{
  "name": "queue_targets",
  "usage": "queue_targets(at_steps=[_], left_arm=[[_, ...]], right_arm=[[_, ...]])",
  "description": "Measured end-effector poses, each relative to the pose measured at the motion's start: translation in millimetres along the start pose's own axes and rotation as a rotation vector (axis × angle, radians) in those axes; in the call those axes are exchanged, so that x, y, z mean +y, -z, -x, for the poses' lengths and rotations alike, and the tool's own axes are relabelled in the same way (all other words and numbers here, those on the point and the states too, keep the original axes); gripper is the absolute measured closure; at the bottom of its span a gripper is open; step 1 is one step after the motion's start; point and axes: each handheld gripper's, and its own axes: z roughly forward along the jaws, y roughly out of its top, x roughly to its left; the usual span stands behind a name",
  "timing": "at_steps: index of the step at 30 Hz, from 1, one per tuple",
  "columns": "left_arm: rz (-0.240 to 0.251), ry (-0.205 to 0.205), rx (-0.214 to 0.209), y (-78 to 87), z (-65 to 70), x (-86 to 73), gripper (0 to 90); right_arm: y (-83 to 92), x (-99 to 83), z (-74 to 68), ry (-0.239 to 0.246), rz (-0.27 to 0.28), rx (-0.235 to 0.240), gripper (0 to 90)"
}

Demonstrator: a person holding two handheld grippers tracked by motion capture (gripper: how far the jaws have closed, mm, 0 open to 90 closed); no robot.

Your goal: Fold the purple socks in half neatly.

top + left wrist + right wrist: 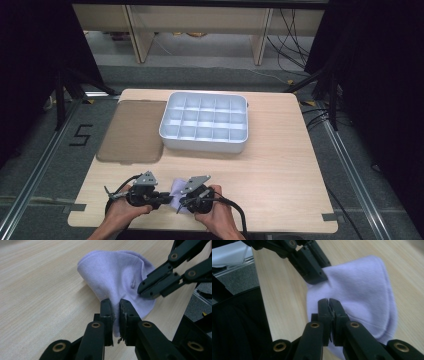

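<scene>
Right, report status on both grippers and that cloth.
Left gripper shut on small lilac fabric cloth. Right gripper shut on it too. Cloth at near table edge. Nothing in the way.

I see a white divided tray point(172, 134) on the wooden table point(280, 165), with a brown flat lid point(131, 131) just beside it.

light wooden table point(280, 165) carries a white tray with compartments point(204, 123), a brown flat lid point(131, 131) just beside it, and a lilac cloth point(177, 189) near the front edge.
</scene>
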Motion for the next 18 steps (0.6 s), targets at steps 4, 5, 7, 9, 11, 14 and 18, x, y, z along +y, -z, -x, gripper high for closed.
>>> queue_targets(at_steps=[4,5,7,9,11,14,18], left_arm=[[-0.008,0.007,0.003,-0.2,0.9,0.1,81.1],[-0.008,0.007,0.003,-0.2,0.9,0.1,81.0],[-0.011,-0.009,-0.001,0.2,0.5,0.5,81.0],[-0.013,-0.019,0.005,0.3,1.3,0.4,81.1],[-0.015,-0.007,0.005,0.1,2.2,0.0,81.2],[-0.020,-0.017,0.011,0.7,1.8,0.1,81.3],[-0.028,-0.037,0.017,0.7,2.1,0.8,81.5]], right_arm=[[-9.5,2.5,-4.7,0.000,-0.002,0.039,88.8],[-9.5,2.5,-4.7,0.000,-0.002,0.039,88.8],[-14.4,2.7,-6.7,0.006,-0.013,0.054,89.0],[-21.6,1.8,-8.1,0.025,-0.018,0.063,90.0],[-21.3,2.2,-8.2,0.023,-0.021,0.058,90.0],[-13.6,4.0,-2.8,0.000,0.015,0.042,90.0],[2.1,11.8,19.2,-0.020,0.077,-0.034,90.0]])
